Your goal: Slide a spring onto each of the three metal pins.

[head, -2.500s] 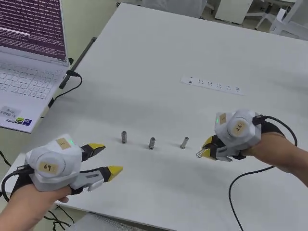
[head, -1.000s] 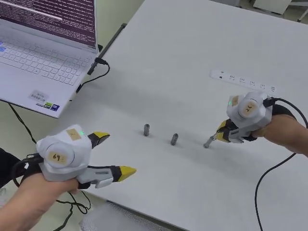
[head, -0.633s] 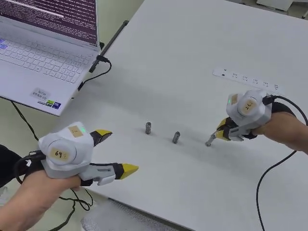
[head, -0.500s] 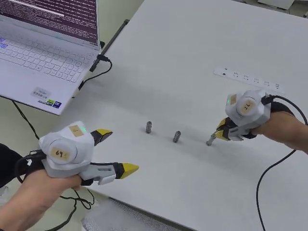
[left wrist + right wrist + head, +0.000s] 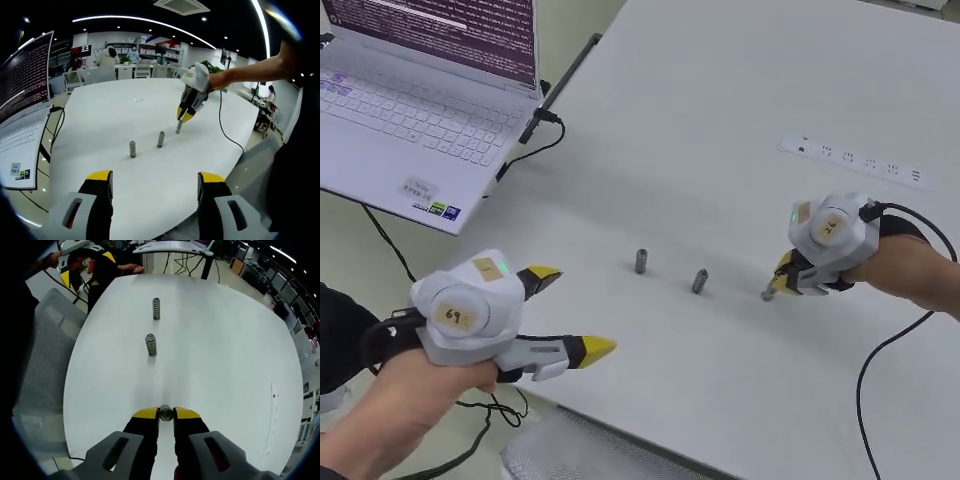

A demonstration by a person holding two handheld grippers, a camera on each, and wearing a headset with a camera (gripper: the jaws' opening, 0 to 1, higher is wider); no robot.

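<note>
Three short metal pins stand in a row on the white table (image 5: 720, 90). The left pin (image 5: 641, 261) and the middle pin (image 5: 700, 281) each wear a spring; they are also in the right gripper view, the middle pin (image 5: 151, 344) nearer than the left pin (image 5: 156, 308). My right gripper (image 5: 782, 285) is down at the third pin (image 5: 768, 293), shut on a spring (image 5: 166, 413) seen end-on between its yellow fingertips. In the left gripper view, all three pins (image 5: 161, 139) stand well ahead of my left gripper (image 5: 155, 177). My left gripper (image 5: 570, 310) hovers open near the table's front edge, holding nothing.
An open laptop (image 5: 420, 100) sits at the far left with a black cable (image 5: 535, 135) plugged in. A white power strip (image 5: 860, 160) lies beyond my right gripper. A mesh chair (image 5: 45, 365) stands by the table's near edge.
My right gripper has carried the spring left to the third pin and lowered it onto the pin. The left gripper has stayed open in place. The camera has shifted.
</note>
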